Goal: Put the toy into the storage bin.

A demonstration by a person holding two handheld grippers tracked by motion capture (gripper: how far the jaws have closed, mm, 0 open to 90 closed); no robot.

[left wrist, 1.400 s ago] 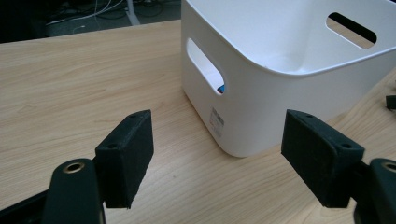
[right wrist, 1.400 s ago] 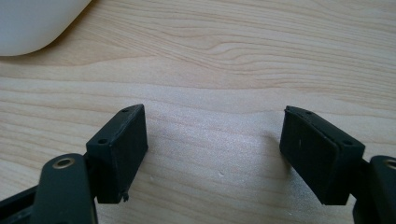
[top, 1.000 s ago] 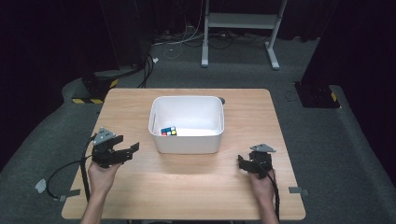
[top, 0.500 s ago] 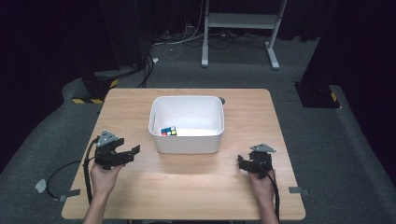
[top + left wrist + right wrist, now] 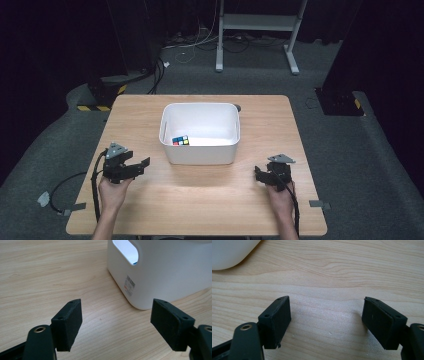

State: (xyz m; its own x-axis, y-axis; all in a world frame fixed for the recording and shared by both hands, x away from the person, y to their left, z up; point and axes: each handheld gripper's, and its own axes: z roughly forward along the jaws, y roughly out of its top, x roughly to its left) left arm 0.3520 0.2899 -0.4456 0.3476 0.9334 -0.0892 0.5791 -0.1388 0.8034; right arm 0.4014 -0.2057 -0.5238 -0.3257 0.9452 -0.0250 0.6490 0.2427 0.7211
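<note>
Waiting low on the tabletop [image 5: 200,200], left hand-held gripper [image 5: 134,167] and right hand-held gripper [image 5: 263,176] both spread and empty, flanking the white bin [image 5: 200,150]. Puzzle cube [image 5: 180,140] sits inside (near-left corner). Likely next: reach over the rim.

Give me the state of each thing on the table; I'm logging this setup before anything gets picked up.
White bin: upright on the table, open-topped, holding one item.
Puzzle cube: lying inside the bin at its near-left corner, ungripped.
Left gripper: jaws open, empty, pointing toward the bin.
Right gripper: jaws open, empty, over bare wood.
Table: wooden top.
</note>
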